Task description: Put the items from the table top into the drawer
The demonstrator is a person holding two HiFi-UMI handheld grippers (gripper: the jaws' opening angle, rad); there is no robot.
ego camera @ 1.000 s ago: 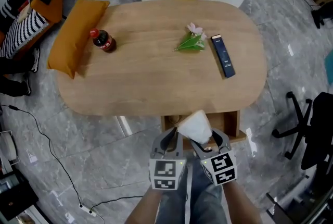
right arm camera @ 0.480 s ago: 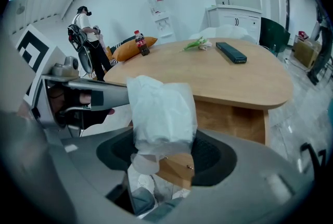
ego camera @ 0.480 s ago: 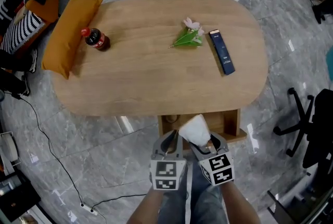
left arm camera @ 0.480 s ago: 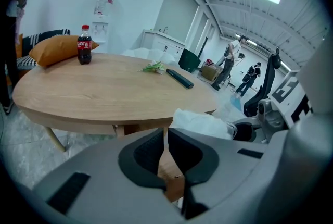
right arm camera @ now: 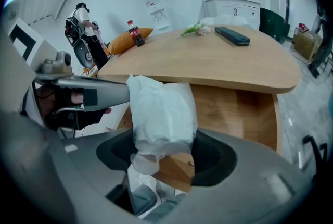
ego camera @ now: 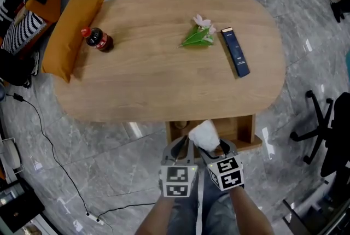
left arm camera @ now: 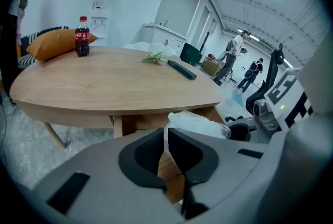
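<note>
- right gripper (ego camera: 212, 147) is clenched on a white plastic bag (ego camera: 204, 134), held over the open drawer (ego camera: 244, 129) at the table's (ego camera: 164, 86) near edge.
- left gripper (ego camera: 179, 147) is just beside it, jaws nearly together, seemingly empty.
- cola bottle (ego camera: 97, 39), flower sprig (ego camera: 198, 36) and dark box (ego camera: 235, 52) lie on the tabletop.

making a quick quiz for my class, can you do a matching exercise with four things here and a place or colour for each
Things:
1. cola bottle
2. flower sprig
3. dark blue bar
4. white packet

Places or colours:
A. held in the right gripper
B. pink and green
C. upright beside the orange cushion
D. flat near the right end of the table

Pairs: 1-C, 2-B, 3-D, 4-A
</note>
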